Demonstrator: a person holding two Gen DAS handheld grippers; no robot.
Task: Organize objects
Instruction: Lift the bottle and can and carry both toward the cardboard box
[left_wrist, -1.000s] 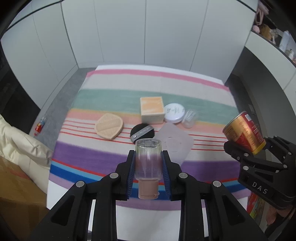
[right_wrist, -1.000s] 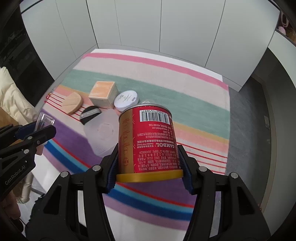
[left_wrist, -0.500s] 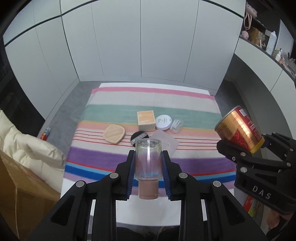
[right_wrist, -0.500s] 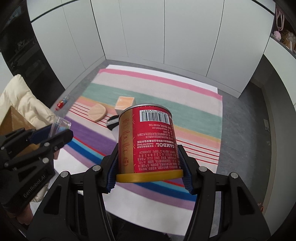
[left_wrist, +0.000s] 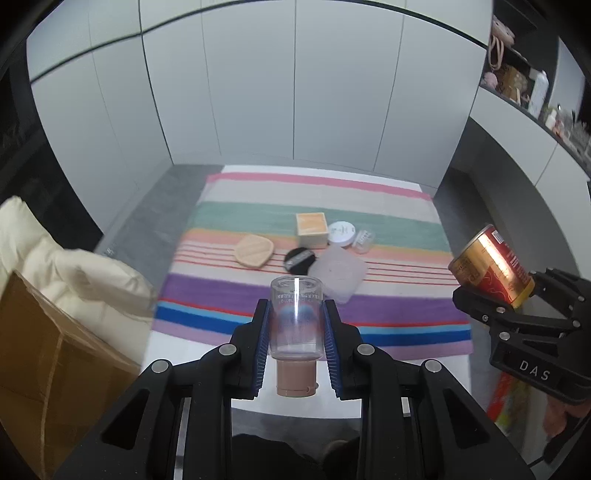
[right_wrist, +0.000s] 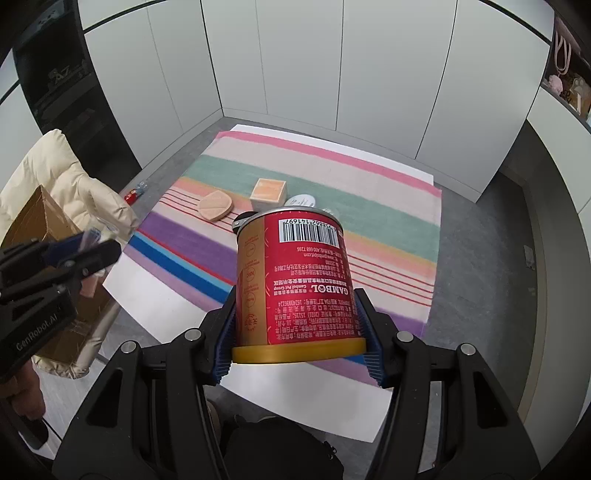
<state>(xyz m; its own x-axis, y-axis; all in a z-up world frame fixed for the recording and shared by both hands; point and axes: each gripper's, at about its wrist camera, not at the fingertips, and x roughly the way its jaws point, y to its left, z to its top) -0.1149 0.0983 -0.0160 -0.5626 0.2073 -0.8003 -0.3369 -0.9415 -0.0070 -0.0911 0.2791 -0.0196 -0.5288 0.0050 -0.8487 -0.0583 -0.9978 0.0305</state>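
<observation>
My left gripper (left_wrist: 295, 325) is shut on a clear bottle (left_wrist: 295, 314) with a tan cap pointing back toward the camera, held high above the near edge of the table. My right gripper (right_wrist: 297, 332) is shut on a red and gold can (right_wrist: 295, 280), also lifted well off the table; the can (left_wrist: 489, 266) shows at the right of the left wrist view. Left on the striped cloth (left_wrist: 258, 291) are a peach box (left_wrist: 312, 229), a tan puff (left_wrist: 254, 251), a black puff (left_wrist: 299, 259), a white round jar (left_wrist: 341, 233), a small clear cup (left_wrist: 364, 240) and a frosted square lid (left_wrist: 338, 271).
A cardboard box (left_wrist: 48, 354) with a cream padded jacket (left_wrist: 66, 266) over it stands left of the table. White cabinet doors close the far side, and shelves (left_wrist: 524, 85) with small items run along the right. A small bottle (right_wrist: 135, 192) lies on the grey floor.
Both grippers have risen and pulled back from the table with the bottle and the can still held; the cloth and its objects look smaller and farther away.
</observation>
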